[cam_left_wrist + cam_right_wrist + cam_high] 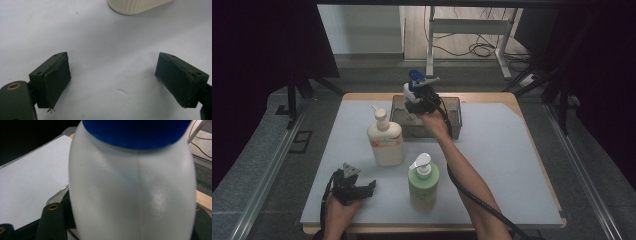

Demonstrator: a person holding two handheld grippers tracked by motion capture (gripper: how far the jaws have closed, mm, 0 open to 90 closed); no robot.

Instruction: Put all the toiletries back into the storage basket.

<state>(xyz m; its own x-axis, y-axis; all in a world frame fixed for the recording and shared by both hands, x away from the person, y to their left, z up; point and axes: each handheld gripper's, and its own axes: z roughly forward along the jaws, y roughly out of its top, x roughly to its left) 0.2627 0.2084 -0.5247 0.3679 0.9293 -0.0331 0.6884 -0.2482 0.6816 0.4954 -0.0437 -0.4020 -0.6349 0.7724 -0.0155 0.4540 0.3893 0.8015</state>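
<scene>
Item: white plastic bottle (132, 190), blue cap, smooth body with vertical seam, no legible label. Clamped in right claw (418, 102), above clear bin (455, 117). Left claw (112, 80) spread wide, empty, on counter (100, 37).

No words, brand names or numbers can be read anywhere. The cream pump bottle (385, 141) near the bench's middle carries an orange label, too blurred to read.

There were three bottles: one cream pump bottle (385, 139); one green pump bottle (423, 182); one white blue-capped bottle (411, 89); one clear bin (455, 117); two claws.
</scene>
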